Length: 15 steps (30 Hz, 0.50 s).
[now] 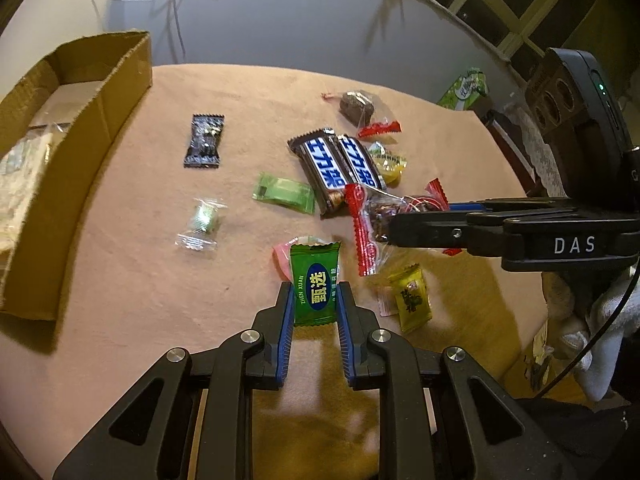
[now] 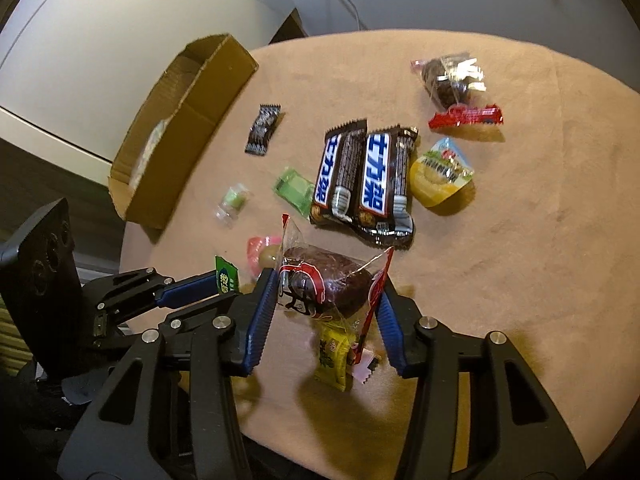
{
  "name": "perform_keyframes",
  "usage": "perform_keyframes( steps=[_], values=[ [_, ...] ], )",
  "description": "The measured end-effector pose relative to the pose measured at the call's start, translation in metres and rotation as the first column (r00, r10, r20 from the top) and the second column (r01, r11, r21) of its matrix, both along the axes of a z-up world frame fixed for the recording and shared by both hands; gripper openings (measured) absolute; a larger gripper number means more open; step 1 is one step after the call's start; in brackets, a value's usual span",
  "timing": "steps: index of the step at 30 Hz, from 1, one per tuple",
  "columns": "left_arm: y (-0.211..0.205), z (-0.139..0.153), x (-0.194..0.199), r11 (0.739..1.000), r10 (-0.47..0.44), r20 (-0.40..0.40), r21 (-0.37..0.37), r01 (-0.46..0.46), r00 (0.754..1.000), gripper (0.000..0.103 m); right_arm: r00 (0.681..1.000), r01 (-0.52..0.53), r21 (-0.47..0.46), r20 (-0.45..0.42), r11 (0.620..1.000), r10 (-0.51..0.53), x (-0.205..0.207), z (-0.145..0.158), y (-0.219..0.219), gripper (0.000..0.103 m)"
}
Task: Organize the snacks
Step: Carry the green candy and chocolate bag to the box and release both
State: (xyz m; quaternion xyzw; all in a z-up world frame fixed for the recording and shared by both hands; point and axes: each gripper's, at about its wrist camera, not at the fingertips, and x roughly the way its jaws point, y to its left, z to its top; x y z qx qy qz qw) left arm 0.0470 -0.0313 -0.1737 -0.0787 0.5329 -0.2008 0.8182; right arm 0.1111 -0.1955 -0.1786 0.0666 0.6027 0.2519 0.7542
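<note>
Above a round, tan-covered table (image 2: 520, 208), we grip a green candy packet (image 1: 315, 289) between the closed-in fingers of our left gripper (image 1: 314, 304), while our right gripper (image 2: 326, 300) clamps a clear, red-edged pack holding a dark cake (image 2: 324, 282). Two chocolate bars (image 2: 362, 178) lie mid-table; a cardboard box (image 1: 76, 168) sits at the table's left edge.

**Black claws, blue pads**

The left claw (image 1: 315, 300) had matte black linkage arms with silver round screws and ribbed blue finger pads (image 1: 286, 320). The right claw (image 2: 326, 300) looked alike; its side bore white "DAS" lettering (image 1: 574, 245), a black cable (image 1: 592, 344), a green indicator light (image 1: 601, 87).
</note>
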Motion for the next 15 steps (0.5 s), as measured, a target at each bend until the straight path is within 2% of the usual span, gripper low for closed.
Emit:
perform_keyframes(
  steps=[15],
  values=[
    [0.046,0.026,0.009,0.99,0.14,0.049,-0.017,-0.139,0.989,0.019,0.995,-0.059,0.009,0.086,0.998,0.058,0.017,0.035,0.036,0.05]
  ],
)
